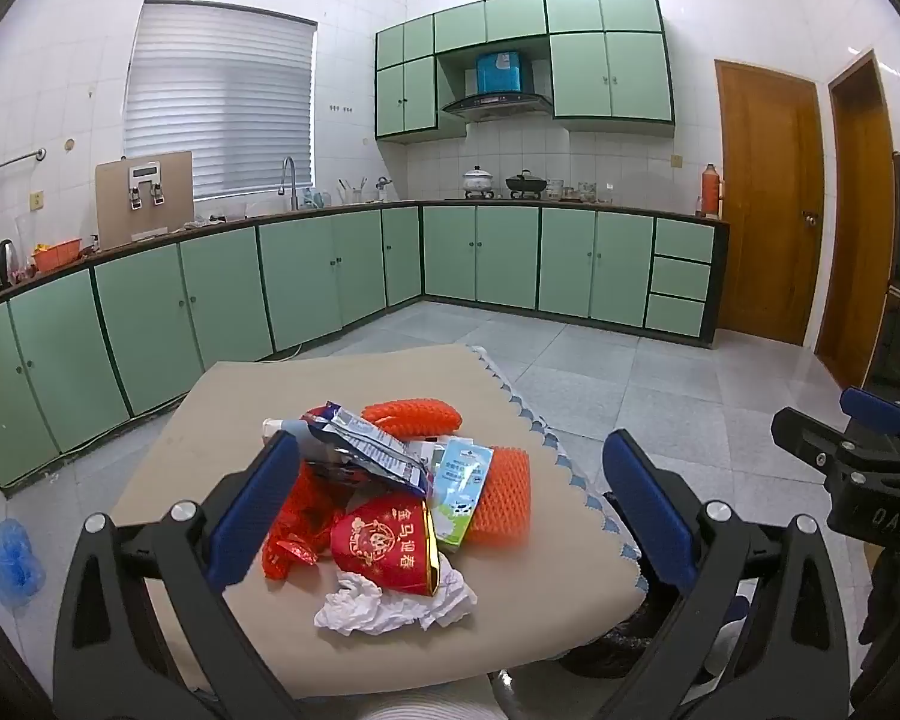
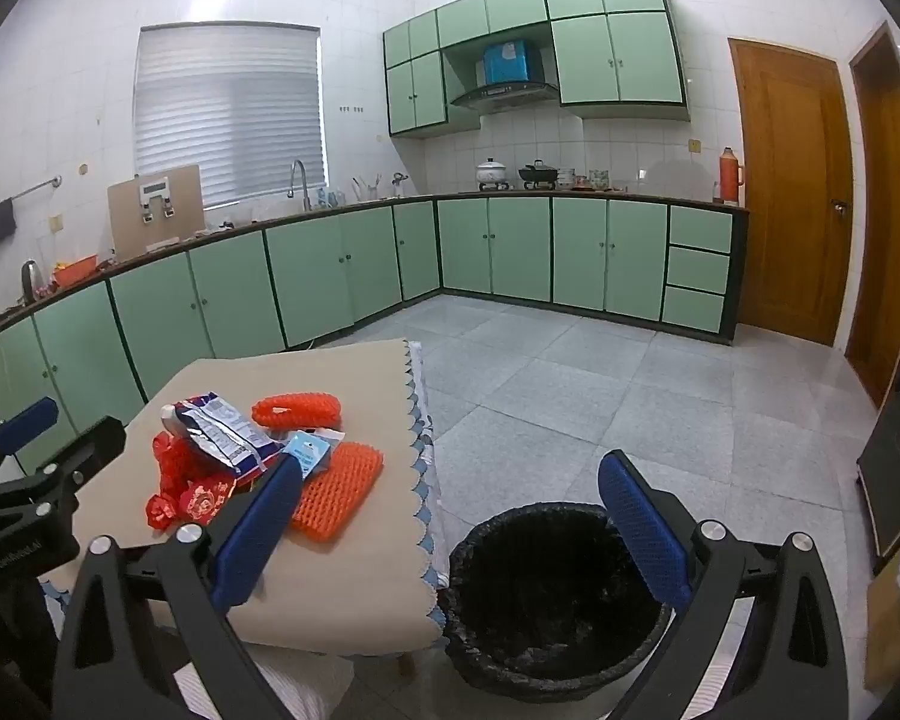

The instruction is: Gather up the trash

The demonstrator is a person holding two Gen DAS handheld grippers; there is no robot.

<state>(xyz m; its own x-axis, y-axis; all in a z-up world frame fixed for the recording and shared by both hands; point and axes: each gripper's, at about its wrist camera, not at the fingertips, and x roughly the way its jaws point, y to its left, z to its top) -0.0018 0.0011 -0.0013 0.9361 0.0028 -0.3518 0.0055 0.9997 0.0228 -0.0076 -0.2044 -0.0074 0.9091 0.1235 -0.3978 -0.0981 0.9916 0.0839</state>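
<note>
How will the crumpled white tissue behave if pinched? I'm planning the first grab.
The tissue looks soft and very light, so it should squash flat between the jaws. It lies partly under the red packet, so lifting it may drag that packet along.

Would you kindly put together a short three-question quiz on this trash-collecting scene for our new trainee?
1. True or false: the left hand-held gripper is already shut on a piece of trash.
2. Multiple choice: the bin lined with a black bag stands (A) on the table, (B) on the floor beside the table, (C) on the kitchen counter.
3. Fill in: the item of the pile lying nearest the left wrist camera is a crumpled white ____.

Key: 1 false, both it and the right hand-held gripper stand open and empty; 2 B; 3 tissue.
</note>
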